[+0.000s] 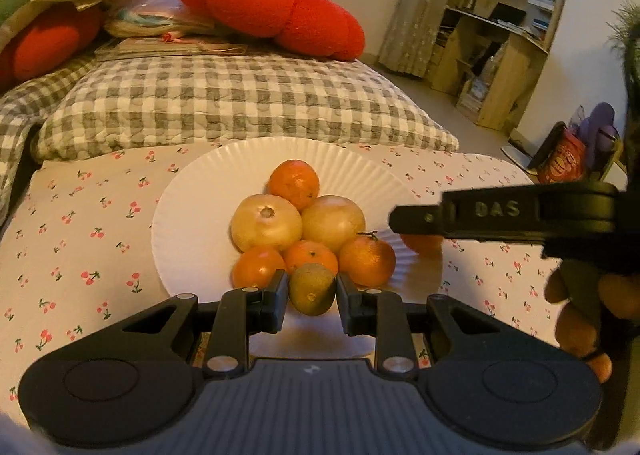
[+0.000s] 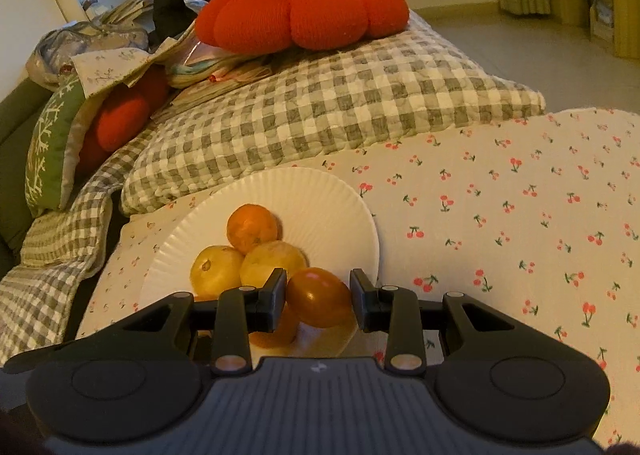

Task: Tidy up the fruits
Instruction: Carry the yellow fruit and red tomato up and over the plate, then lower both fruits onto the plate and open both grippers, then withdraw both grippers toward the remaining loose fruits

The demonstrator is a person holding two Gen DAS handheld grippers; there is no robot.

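A white paper plate (image 1: 192,215) on the cherry-print cloth holds several oranges and two pale yellow round fruits (image 1: 266,222). My left gripper (image 1: 312,295) is shut on a green-brown kiwi (image 1: 312,291) at the plate's near edge. My right gripper (image 2: 318,295) is shut on an orange (image 2: 319,297) over the plate's (image 2: 320,207) near right rim. In the left wrist view the right gripper's finger (image 1: 500,215) reaches in from the right with that orange (image 1: 422,242) under it.
A grey checked pillow (image 1: 240,103) lies behind the plate with a red tomato-shaped cushion (image 1: 272,7) on it. A second red cushion (image 2: 124,123) and a green pillow (image 2: 48,143) lie at the left. The cherry cloth (image 2: 520,215) stretches to the right.
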